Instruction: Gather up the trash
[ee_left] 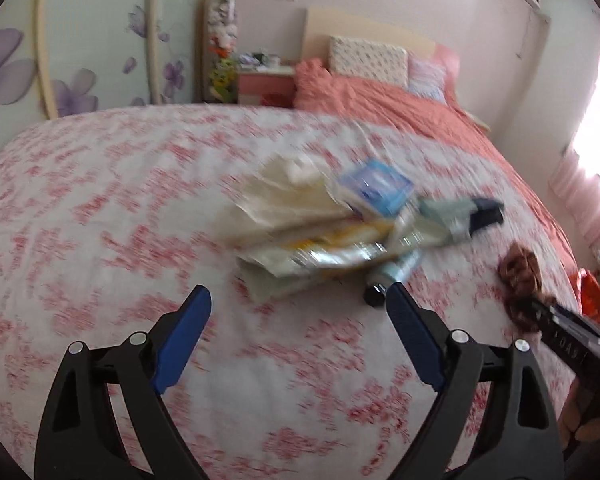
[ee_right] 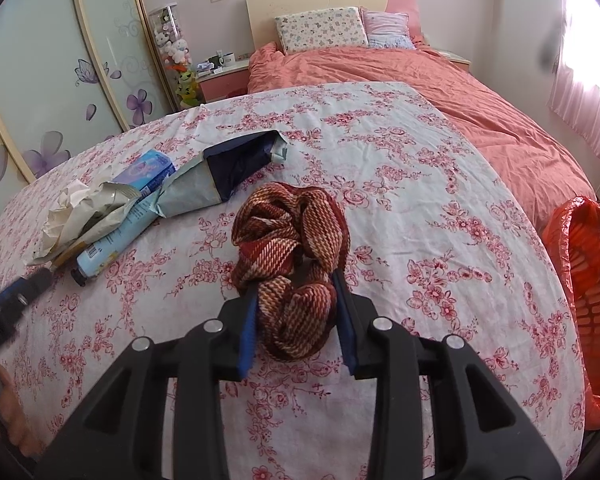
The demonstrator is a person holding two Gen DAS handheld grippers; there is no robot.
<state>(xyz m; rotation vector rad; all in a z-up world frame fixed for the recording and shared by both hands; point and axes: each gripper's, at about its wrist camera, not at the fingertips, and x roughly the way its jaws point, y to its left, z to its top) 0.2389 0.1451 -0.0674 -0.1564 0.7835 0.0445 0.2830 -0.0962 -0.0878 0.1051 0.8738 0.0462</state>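
A pile of trash point(ee_left: 320, 220) lies on the floral sheet point(ee_left: 100, 208): crumpled paper point(ee_right: 72, 208), a blue packet point(ee_right: 148, 168), a tube point(ee_right: 104, 248) and a dark-and-grey wrapper point(ee_right: 224, 172). My left gripper point(ee_left: 300, 300) is open just short of the pile, its right finger beside the tube's cap point(ee_left: 374, 294). My right gripper point(ee_right: 296, 296) is shut on a red-brown woven scrunchie point(ee_right: 292, 240) over the sheet; it shows at the right of the left wrist view point(ee_left: 520, 276).
An orange basket lined with an orange bag point(ee_right: 588, 264) stands off the bed's right side. An orange duvet point(ee_right: 440, 80) and pillows point(ee_right: 320, 30) lie beyond. A nightstand point(ee_right: 224, 76) and wardrobe doors point(ee_right: 40, 80) are at left.
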